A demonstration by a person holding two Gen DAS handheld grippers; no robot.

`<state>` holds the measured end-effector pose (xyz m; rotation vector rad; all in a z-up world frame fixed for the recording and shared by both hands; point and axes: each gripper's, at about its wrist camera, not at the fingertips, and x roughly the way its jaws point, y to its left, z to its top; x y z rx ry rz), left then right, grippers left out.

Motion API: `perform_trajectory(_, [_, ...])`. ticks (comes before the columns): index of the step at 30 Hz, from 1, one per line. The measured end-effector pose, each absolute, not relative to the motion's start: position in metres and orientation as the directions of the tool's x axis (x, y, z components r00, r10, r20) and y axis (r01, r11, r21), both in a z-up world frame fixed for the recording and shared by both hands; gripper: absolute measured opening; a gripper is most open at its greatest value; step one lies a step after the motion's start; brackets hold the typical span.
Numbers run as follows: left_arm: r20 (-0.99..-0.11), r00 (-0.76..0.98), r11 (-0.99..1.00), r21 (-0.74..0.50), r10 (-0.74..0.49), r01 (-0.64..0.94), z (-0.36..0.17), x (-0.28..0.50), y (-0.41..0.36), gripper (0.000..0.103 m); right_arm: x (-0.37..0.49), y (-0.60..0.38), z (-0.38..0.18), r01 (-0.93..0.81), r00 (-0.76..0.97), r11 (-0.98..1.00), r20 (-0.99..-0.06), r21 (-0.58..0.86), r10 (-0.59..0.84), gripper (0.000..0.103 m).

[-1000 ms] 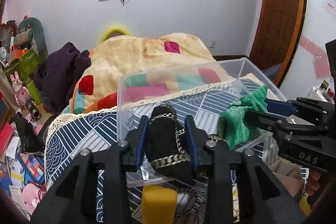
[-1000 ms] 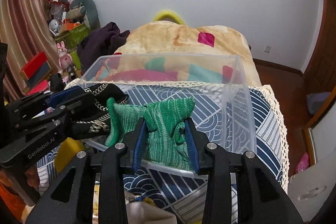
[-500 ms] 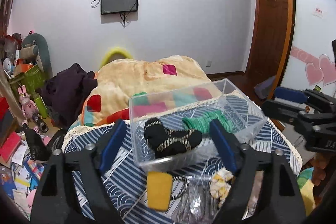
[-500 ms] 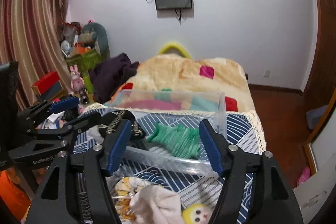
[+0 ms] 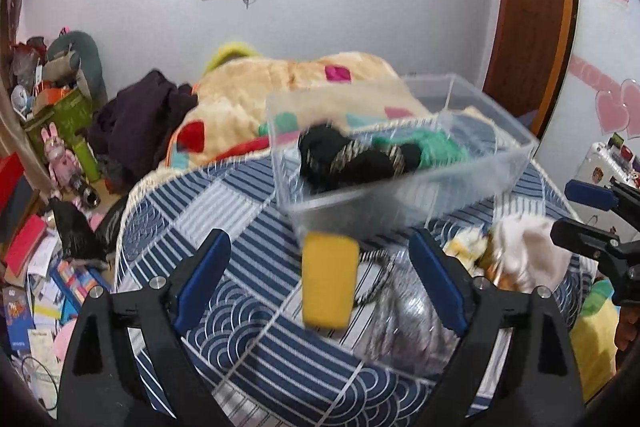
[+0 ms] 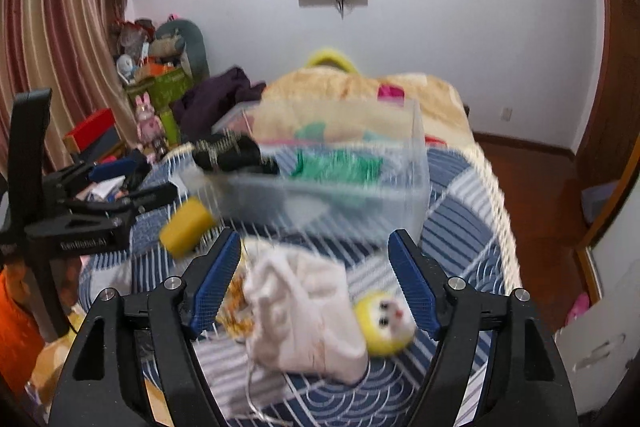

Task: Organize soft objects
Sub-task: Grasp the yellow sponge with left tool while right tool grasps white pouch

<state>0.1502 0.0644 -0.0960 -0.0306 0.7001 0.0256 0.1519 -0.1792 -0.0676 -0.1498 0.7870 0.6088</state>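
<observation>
Both grippers pulled back since a second ago, when each was clamped on an item at the bin. Left gripper (image 5: 320,287) now spread wide, nothing between its jaws – hovering over the yellow sponge (image 5: 329,279) and the blue patterned cloth (image 5: 224,211). Right gripper (image 6: 314,281) also spread wide, empty, above the white cloth bundle (image 6: 304,311) and a yellow-faced plush toy (image 6: 386,321). Black gold-trimmed item (image 5: 352,159) and green knit cloth (image 5: 434,145) both released – lying side by side inside the clear plastic bin (image 5: 400,195), which sits on the patterned cloth. Both views blurred by motion.
</observation>
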Motion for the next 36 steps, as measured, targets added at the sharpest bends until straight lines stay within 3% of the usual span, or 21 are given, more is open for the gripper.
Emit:
perform_trajectory(6, [-0.696,0.718,0.997,-0.06,-0.001,-0.057,-0.121,0.15,0.074,0.091,0.15,-0.184,-0.095,-0.554,0.493,0.823,-0.748,0.122,0.443,0.073])
perform_trajectory(10, [-0.713,0.701,0.994,-0.1,-0.036,-0.051,-0.128,0.154,0.079,0.072,0.144,-0.186,-0.099,-0.546,0.49,0.828,-0.751,0.132,0.442,0.066])
perform_trajectory(14, [-0.724,0.686,0.99,-0.136,-0.071,-0.041,-0.135,0.158,0.081,0.057,0.143,-0.187,-0.1,-0.551,0.478,0.821,-0.752,0.147,0.455,0.043])
perform_trajectory(16, [-0.734,0.672,0.987,-0.155,-0.095,-0.031,-0.14,0.16,0.08,0.041,0.142,-0.187,-0.1,-0.55,0.475,0.821,-0.753,0.149,0.455,0.031])
perform_trajectory(18, [-0.732,0.668,0.982,-0.19,-0.133,-0.012,-0.142,0.161,0.08,0.034,0.14,-0.191,-0.099,-0.548,0.472,0.82,-0.747,0.167,0.468,0.022])
perform_trajectory(24, [-0.703,0.699,0.982,-0.187,-0.133,0.0,-0.132,0.15,0.076,0.031,0.134,-0.196,-0.088,-0.553,0.493,0.814,-0.717,0.18,0.493,0.012])
perform_trajectory(36, [-0.561,0.819,0.979,-0.202,-0.119,0.004,-0.065,0.11,0.077,0.031,0.129,-0.207,-0.034,-0.546,0.619,0.821,-0.579,0.169,0.53,0.012])
